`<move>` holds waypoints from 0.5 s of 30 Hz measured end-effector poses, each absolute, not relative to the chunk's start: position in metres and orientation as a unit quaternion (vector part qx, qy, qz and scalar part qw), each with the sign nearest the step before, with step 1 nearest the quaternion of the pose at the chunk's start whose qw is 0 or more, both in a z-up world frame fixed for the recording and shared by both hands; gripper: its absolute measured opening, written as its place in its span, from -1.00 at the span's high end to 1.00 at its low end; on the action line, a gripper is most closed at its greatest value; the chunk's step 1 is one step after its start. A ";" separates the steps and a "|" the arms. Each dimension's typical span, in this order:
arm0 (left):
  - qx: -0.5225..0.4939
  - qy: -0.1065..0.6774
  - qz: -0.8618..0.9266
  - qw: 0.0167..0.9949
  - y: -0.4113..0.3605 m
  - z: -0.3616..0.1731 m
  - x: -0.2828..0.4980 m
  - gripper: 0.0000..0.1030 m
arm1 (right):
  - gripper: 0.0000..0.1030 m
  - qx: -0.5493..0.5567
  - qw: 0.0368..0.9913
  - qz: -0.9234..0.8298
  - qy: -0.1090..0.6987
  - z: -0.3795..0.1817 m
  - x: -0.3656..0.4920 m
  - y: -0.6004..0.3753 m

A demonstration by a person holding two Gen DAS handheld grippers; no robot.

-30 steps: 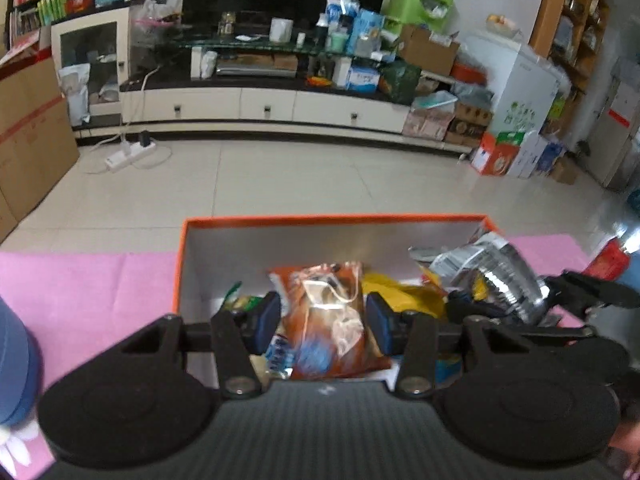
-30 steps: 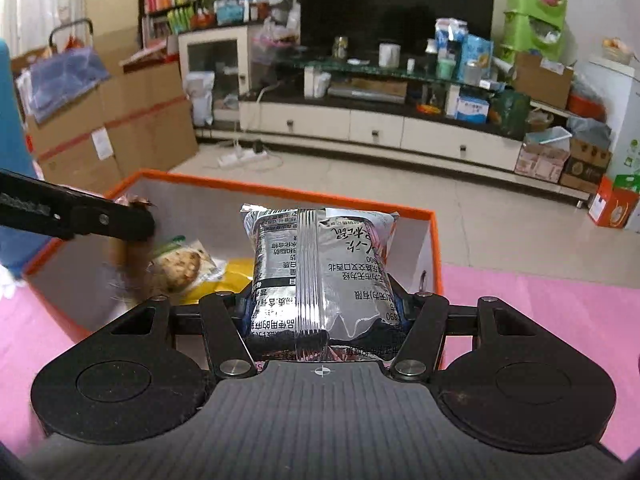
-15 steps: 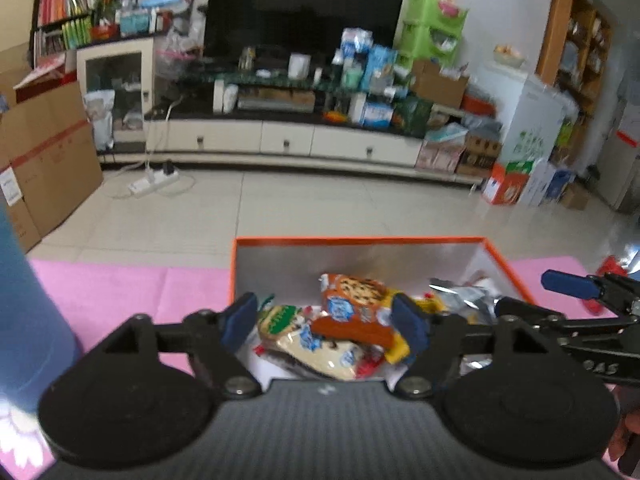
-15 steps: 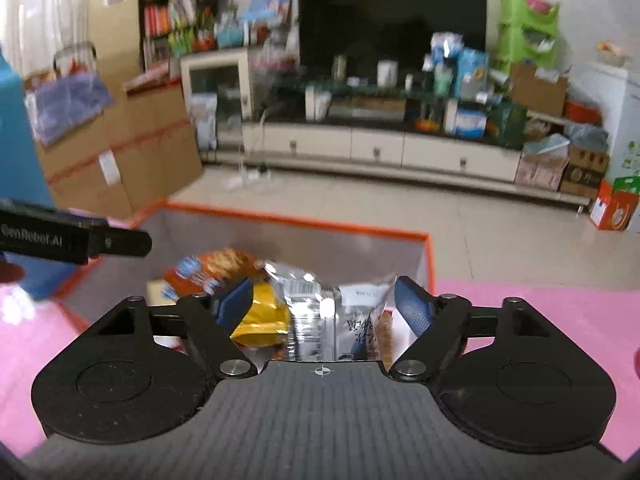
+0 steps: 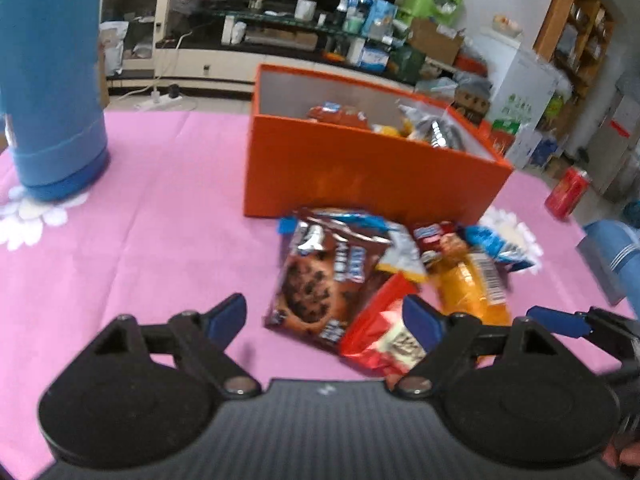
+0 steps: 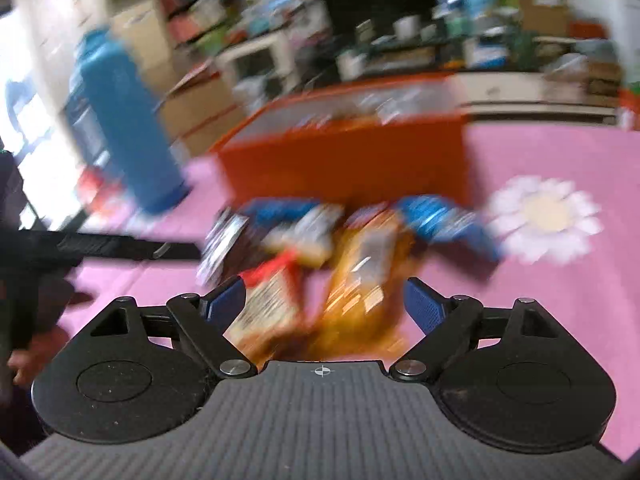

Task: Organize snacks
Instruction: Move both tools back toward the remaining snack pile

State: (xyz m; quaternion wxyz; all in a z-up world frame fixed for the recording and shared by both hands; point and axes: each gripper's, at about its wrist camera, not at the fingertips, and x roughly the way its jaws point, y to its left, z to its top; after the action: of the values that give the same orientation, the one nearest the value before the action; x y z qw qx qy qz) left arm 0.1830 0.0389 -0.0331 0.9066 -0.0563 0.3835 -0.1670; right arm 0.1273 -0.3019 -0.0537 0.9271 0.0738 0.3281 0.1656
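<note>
An orange box (image 5: 360,168) holding several snack packets stands on the pink tablecloth; it also shows blurred in the right wrist view (image 6: 348,160). In front of it lies a pile of packets: a brown cookie packet (image 5: 320,280), a red packet (image 5: 384,332), a yellow-orange packet (image 5: 472,288) and a blue packet (image 5: 496,244). My left gripper (image 5: 324,320) is open and empty, just short of the cookie and red packets. My right gripper (image 6: 324,304) is open and empty over the red packet (image 6: 272,296) and the yellow-orange packet (image 6: 360,280). Its view is motion-blurred.
A tall blue bottle (image 5: 52,80) stands at the left on the tablecloth (image 5: 140,240). A red can (image 5: 568,192) is at the right edge. White daisy prints (image 6: 544,216) mark the cloth. The right gripper's finger (image 5: 560,320) shows at the right of the left wrist view.
Both grippers let go of their packets into the box, then drew back and down to the pile in front of it. Both are open now.
</note>
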 end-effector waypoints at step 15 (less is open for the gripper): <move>-0.111 0.378 -0.122 0.911 0.093 -0.026 0.194 -0.64 | -0.28 -0.035 0.906 0.204 0.369 -0.089 0.166 -0.217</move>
State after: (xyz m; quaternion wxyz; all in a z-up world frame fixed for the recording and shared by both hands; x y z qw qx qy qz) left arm 0.1942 0.0929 -0.0260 0.9109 -0.1107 0.3783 -0.1217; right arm 0.1660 -0.2169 -0.0890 0.9062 -0.0348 0.3690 0.2036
